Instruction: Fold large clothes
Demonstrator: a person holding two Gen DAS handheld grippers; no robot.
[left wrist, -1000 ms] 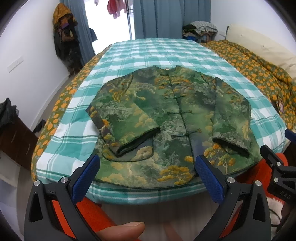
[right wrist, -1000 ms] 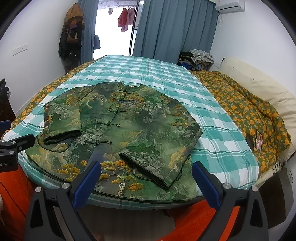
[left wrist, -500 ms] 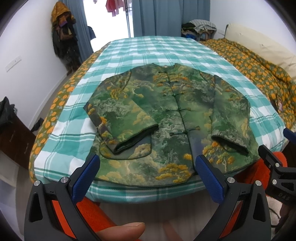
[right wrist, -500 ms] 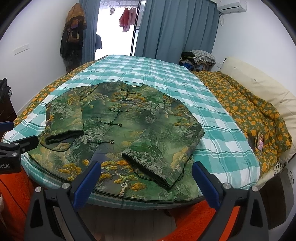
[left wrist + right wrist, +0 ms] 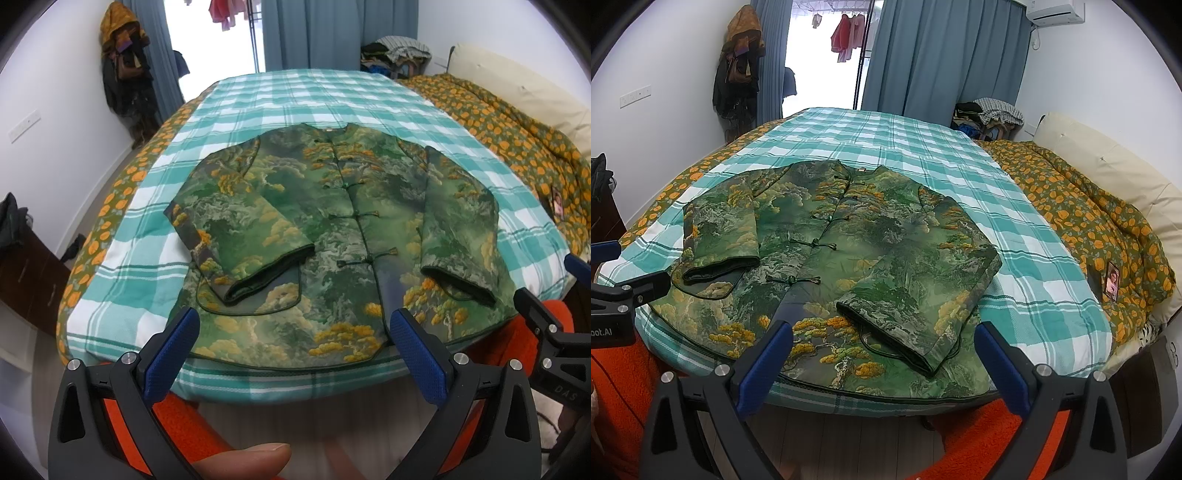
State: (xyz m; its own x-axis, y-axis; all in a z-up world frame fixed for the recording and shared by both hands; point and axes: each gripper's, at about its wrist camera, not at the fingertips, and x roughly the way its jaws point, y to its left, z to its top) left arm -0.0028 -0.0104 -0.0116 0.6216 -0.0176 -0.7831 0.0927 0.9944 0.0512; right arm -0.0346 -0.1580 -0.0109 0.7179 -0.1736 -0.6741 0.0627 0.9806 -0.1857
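Since a second ago both views have edged slightly forward and the jacket (image 5: 332, 240) lies unchanged, flat and buttoned on the checked blanket (image 5: 306, 99) at the bed's near edge, both sleeves folded onto its front. It sits just beyond both tools, its hem between each pair of blue pads. The left gripper (image 5: 295, 343) and right gripper (image 5: 882, 350) are spread wide, holding and touching nothing.

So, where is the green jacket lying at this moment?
The green jacket lies flat on the checked bedsheet at the near edge of the bed, in front of both open hand-held grippers, with the orange-flowered quilt to its right.
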